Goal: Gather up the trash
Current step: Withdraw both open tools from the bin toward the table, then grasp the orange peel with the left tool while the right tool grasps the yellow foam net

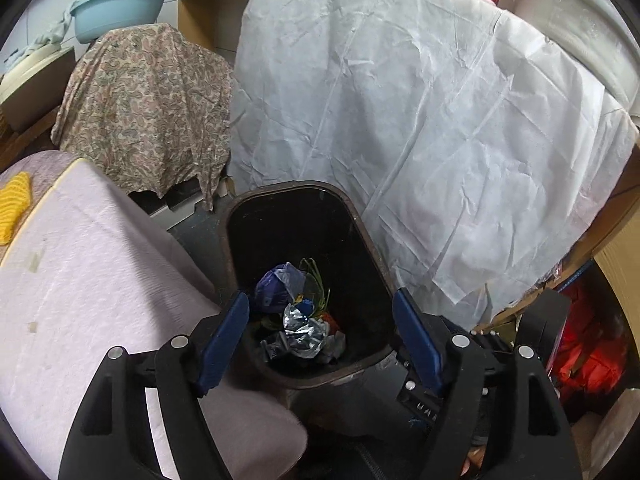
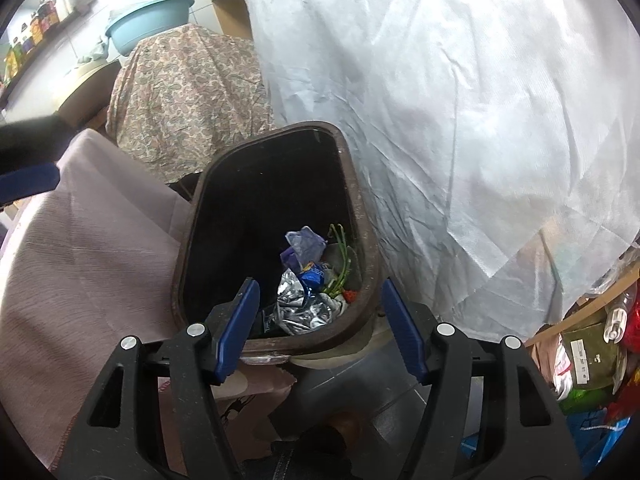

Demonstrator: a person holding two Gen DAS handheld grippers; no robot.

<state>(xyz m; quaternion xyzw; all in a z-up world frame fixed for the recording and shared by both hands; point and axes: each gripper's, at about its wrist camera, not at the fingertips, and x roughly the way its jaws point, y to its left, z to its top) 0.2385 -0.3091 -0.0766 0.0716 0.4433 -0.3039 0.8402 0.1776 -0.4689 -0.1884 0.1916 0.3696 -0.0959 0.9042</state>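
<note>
Left gripper (image 1: pixel 322 340): blue-padded fingers (image 1: pixel 224 344) spread wide with nothing between them, poised over the near end of the bin's mouth.
Right gripper (image 2: pixel 320 326): fingers (image 2: pixel 236 330) likewise held apart and empty, above the bin's near rim; the right finger hangs just outside that rim.
Trash bin (image 1: pixel 362 236): dark brown, rounded-rectangular, open at the top, standing on the floor between the mauve-covered furniture and the white sheet.
Trash (image 1: pixel 304 334): lies at the bottom of the bin towards its near end; a crumpled silver foil wrapper (image 2: pixel 298 306) in front, a purple-blue plastic bag (image 1: pixel 276 284) behind it, a blue packet (image 2: pixel 314 276), green stems (image 2: pixel 340 264) against the right wall and a small red bit (image 2: pixel 349 294).
Mauve cloth (image 1: pixel 80 264): covers furniture on the left, touching the bin's side.
Yellow item (image 1: pixel 14 204): on top of that cloth, at the far left edge.
White sheet (image 1: pixel 420 120): creased, draped over something tall to the right of the bin.
Paisley cloth (image 1: pixel 148 108): covers an object behind the bin.
Light-blue basin (image 1: pixel 120 8): sits beyond the paisley cloth, higher up.
</note>
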